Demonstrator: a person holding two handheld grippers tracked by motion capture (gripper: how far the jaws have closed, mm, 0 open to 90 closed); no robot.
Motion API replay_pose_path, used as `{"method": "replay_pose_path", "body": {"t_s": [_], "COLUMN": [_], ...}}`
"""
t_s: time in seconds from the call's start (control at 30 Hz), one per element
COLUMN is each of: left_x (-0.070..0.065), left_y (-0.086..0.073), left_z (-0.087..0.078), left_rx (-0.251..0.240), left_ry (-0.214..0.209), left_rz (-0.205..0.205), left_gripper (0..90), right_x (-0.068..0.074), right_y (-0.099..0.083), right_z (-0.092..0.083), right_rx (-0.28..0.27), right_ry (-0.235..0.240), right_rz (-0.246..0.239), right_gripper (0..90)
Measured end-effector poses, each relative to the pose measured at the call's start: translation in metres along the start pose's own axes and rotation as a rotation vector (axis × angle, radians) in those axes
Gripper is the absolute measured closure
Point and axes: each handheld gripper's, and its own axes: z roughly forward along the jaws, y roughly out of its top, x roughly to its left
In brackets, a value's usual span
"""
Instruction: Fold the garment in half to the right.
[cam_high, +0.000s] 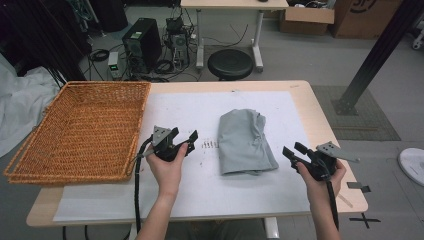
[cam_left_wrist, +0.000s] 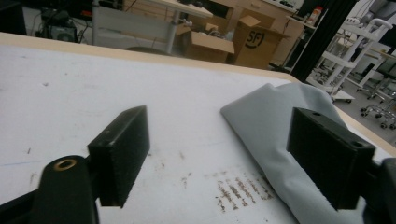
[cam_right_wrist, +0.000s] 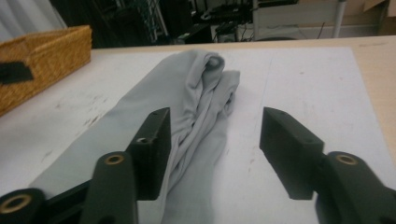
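A folded grey cloth (cam_high: 245, 140) lies on the white mat (cam_high: 190, 107) in the middle of the table. My left gripper (cam_high: 184, 134) hovers just left of the cloth, its jaws open and pointing toward it, with nothing between them. In the left gripper view the left gripper (cam_left_wrist: 219, 119) frames bare mat, and the cloth (cam_left_wrist: 275, 109) lies by the right-hand jaw. My right gripper (cam_high: 294, 149) stands open to the right of the cloth's near corner, apart from it. The right gripper (cam_right_wrist: 217, 116) looks along the cloth (cam_right_wrist: 187, 88), whose bunched folds run past its left-hand jaw.
A large wicker basket (cam_high: 107, 84) sits on the left end of the table, seen also as the basket (cam_right_wrist: 51, 51) in the right gripper view. Rust-coloured marks (cam_high: 210, 144) stain the mat beside the cloth. Beyond the table stand a black stool (cam_high: 230, 64) and a computer tower (cam_high: 142, 45).
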Motion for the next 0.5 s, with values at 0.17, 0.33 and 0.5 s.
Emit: {"method": "replay_pose_path", "body": {"t_s": [0.17,0.33,0.5], "left_x": [0.002,0.006,0.010], "left_y": [0.000,0.001,0.000], "left_z": [-0.002,-0.006,-0.005], "left_rx": [-0.015,-0.027,-0.030], "left_ry": [0.007,0.027,0.034], "left_rz": [0.008,0.048,0.059], "left_gripper": [15.3,11.5,9.0], "right_x": [-0.007,-0.013,-0.018], "right_y": [0.001,-0.001,-0.001], "right_z": [0.018,0.034,0.049], "right_rx": [-0.035,-0.080,-0.115], "right_ry": [-0.017,-0.009,-0.022], "right_rz": [0.033,0.058,0.076], "right_gripper": [35.2,27.9,24.0]}}
